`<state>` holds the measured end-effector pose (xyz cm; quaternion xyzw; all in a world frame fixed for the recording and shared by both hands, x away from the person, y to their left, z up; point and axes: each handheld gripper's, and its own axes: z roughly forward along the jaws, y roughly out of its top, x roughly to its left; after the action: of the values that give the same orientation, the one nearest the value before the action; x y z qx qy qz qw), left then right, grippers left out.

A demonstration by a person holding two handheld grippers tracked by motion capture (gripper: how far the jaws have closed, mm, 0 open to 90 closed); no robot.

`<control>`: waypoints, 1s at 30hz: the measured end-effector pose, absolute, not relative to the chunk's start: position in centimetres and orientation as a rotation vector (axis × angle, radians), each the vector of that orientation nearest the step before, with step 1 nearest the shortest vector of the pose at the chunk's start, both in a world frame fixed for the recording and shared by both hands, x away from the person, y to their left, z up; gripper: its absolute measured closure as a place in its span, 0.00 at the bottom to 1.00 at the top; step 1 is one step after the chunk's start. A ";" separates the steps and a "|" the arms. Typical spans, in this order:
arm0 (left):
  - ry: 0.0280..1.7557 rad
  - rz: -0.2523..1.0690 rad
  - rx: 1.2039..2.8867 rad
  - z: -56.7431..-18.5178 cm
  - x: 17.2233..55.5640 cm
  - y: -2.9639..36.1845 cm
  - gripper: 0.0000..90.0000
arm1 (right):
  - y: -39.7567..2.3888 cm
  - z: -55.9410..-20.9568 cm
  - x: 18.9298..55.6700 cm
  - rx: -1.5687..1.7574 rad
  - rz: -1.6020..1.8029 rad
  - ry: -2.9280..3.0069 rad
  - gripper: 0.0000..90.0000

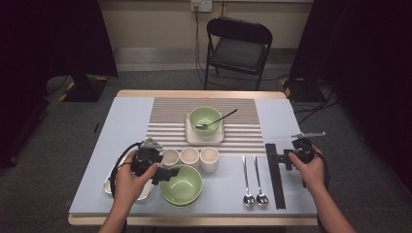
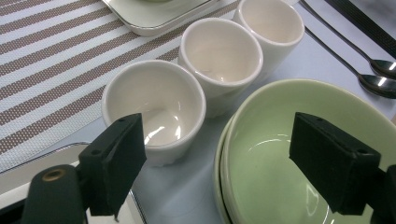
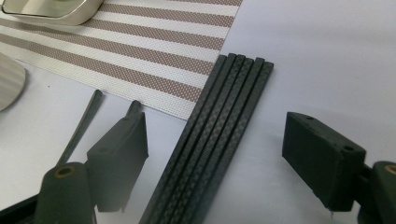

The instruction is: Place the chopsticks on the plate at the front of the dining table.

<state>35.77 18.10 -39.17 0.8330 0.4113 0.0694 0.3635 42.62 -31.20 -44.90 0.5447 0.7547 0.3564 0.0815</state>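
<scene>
Two stacked green bowls sit near the table's front, with three white cups in a row just behind them. My left gripper is open and hovers low over the bowls' near rim, beside the nearest cup. Nothing is between its jaws. Black chopsticks lie in a tight bundle on the right. My right gripper is open, its jaws straddling the bundle from above without touching it.
A striped placemat holds a square white plate with a green bowl and a black spoon. Two metal spoons lie left of the chopsticks. A metal tray sits under my left hand. A chair stands behind the table.
</scene>
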 end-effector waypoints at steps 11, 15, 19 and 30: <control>1.060 0.179 2.146 -39.2 35.8 18.1 0.20 | -31.7 -45.4 42.4 1.639 1.038 2.250 0.25; 1.061 0.180 2.145 -39.2 35.8 18.1 0.20 | -31.9 -45.5 42.4 1.638 1.025 2.250 0.26; 1.058 0.179 2.142 -39.2 35.8 18.1 0.20 | -32.1 -45.6 42.3 1.638 1.009 2.246 0.27; 1.061 0.180 2.146 -39.2 35.8 18.1 0.20 | -32.7 -45.9 42.1 1.624 0.989 2.239 0.28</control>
<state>35.77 18.07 -39.20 0.8333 0.4118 0.0700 0.3622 42.06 -32.66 -45.86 0.5500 0.7582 0.3350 0.1017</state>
